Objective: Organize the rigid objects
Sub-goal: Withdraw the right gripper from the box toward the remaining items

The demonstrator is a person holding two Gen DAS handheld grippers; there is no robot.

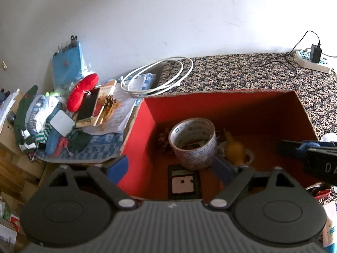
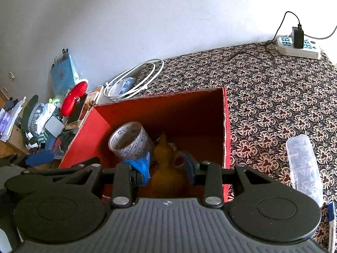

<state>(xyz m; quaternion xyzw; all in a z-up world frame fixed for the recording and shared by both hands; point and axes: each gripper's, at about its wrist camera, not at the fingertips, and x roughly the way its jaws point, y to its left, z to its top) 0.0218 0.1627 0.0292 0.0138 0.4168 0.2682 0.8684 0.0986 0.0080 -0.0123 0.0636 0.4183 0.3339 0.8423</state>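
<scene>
A red cardboard box [image 1: 248, 107] stands open on the patterned table. Inside it are a roll of printed packing tape [image 1: 193, 141], a yellow gourd [image 1: 233, 149], a pine cone [image 1: 165, 140] and a small dark device with a pale screen [image 1: 182, 183]. My left gripper [image 1: 170, 166] is open and empty over the box's front left wall. My right gripper [image 2: 168, 166] hangs in the box with its blue-padded fingers [image 2: 141, 166] on either side of the gourd [image 2: 166, 164]; whether they press it is unclear. The tape roll also shows in the right wrist view [image 2: 130, 140].
A clear plastic case [image 2: 304, 168] lies on the patterned cloth [image 2: 273, 97] right of the box. A power strip [image 2: 299, 47] with a charger sits at the far right. A coiled white cable [image 1: 158, 78] and a heap of clothes, a phone and a red cushion [image 1: 82, 91] lie left.
</scene>
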